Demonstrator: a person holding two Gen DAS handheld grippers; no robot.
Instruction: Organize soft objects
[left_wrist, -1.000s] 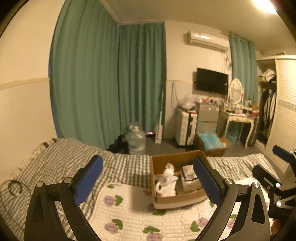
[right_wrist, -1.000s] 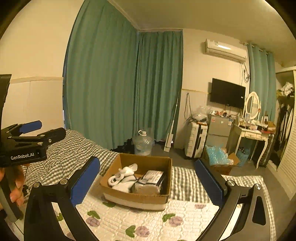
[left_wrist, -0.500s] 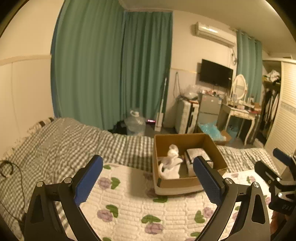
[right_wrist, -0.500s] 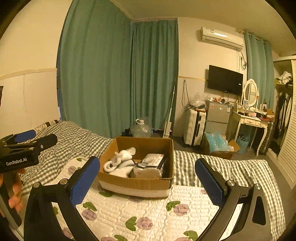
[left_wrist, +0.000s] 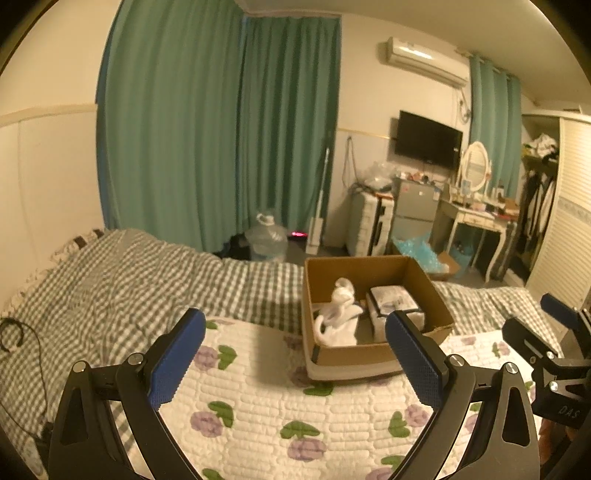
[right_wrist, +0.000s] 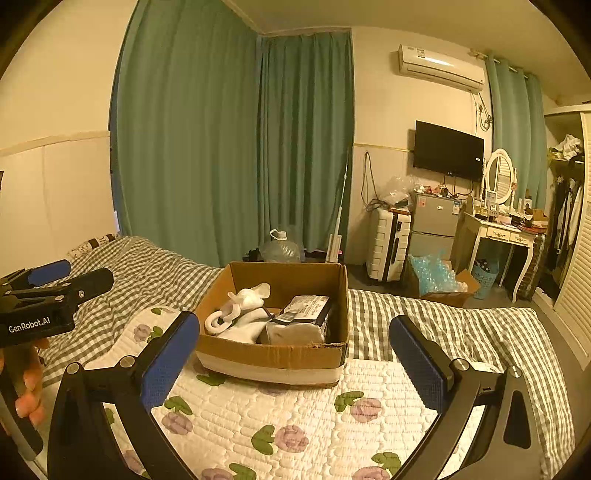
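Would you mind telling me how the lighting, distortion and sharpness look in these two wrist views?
Left wrist view: warm yellow cast, black fisheye corners, the curtains bowed, slightly soft, a shadow on the quilt left of the box. Right wrist view: same cast and bowing, crisper, the label on the pack in the box still unreadable; the air conditioner catches glare.

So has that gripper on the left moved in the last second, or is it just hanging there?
Yes. The left gripper has tipped downward and drawn nearer: in its own view the cardboard box now shows more of its inside, with more of the floral quilt visible.
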